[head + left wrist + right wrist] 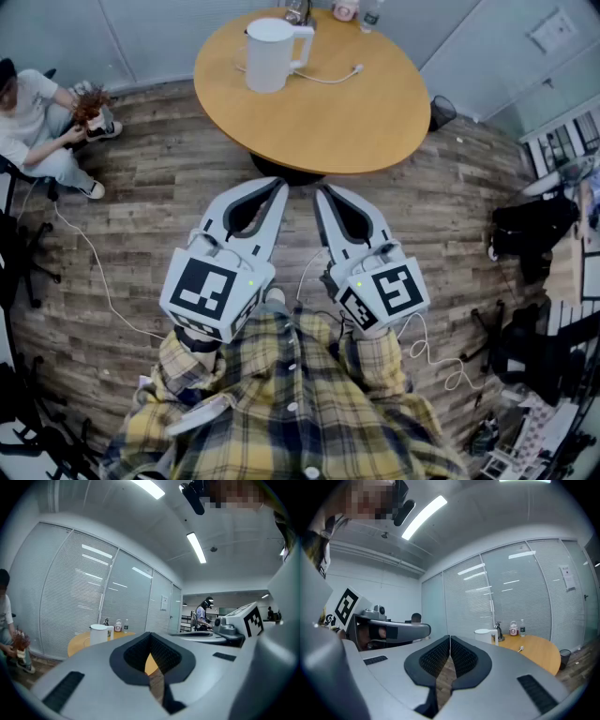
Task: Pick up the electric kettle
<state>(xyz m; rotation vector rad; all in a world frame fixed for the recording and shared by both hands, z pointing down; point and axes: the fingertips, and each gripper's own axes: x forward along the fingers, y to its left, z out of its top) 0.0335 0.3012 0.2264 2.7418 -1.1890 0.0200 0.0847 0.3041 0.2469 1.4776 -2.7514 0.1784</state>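
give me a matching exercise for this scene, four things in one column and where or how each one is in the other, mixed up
Things:
1. kettle
2. cable
3. bin
4. left tool

Place or state:
A. on the floor, right of the table in the head view
B. shut, holding nothing
C. standing upright on the table
D. lying on the table beside the kettle

Pairs: 1-C, 2-D, 3-A, 4-B

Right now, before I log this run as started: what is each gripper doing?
Left gripper: closed, holding nothing.
Right gripper: closed, holding nothing.
The electric kettle stands untouched on the round table.
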